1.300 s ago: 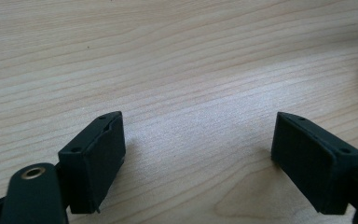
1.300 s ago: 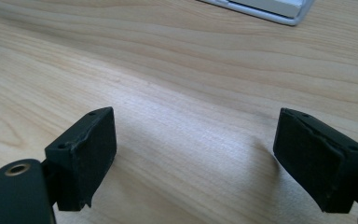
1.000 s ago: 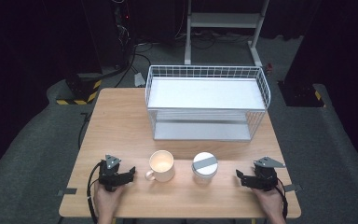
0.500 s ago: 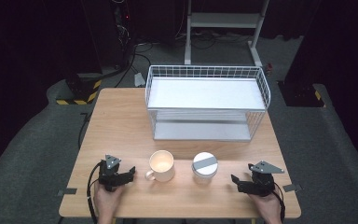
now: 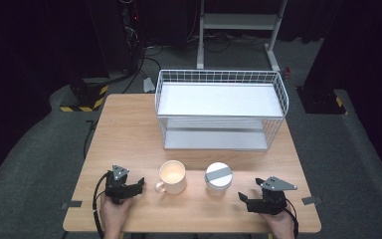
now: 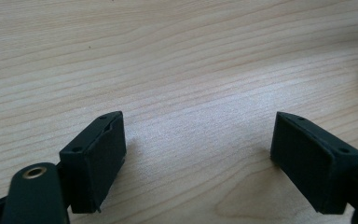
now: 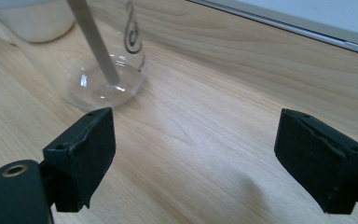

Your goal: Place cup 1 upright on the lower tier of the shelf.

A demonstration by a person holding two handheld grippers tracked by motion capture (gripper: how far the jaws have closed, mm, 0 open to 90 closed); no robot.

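While both pairs of fingers stand wide apart with nothing between them, the right gripper (image 5: 242,199) is the one pointed at something: seen from above, it rests on the near right part of the desk (image 5: 129,129) and aims leftward, toward the glass jar (image 5: 218,176), which stands just up and to the left of it. In the right gripper view the left finger (image 7: 81,156) and right finger (image 7: 319,156) frame bare wood, and the clear base of the jar (image 7: 107,84) sits beyond and to the left of the gap, close to the left finger's tip, so my reading is that the hand must swing left and forward before the jar lies between the fingers. The jar stands upright, its long axis vertical; it is see-through, with a dark curly mark on its wall, a pale stick leaning inside it, and, from above, a white round lid with a grey band across it. The left gripper (image 5: 138,184) lies near the left front edge, fingers (image 6: 95,158) spread over bare wood, pointing right at the cream mug (image 5: 172,177), whose handle faces it. Mug and jar stand side by side, apart, with a white wire basket (image 5: 221,109) well behind them. The jar seems nearer the right hand.
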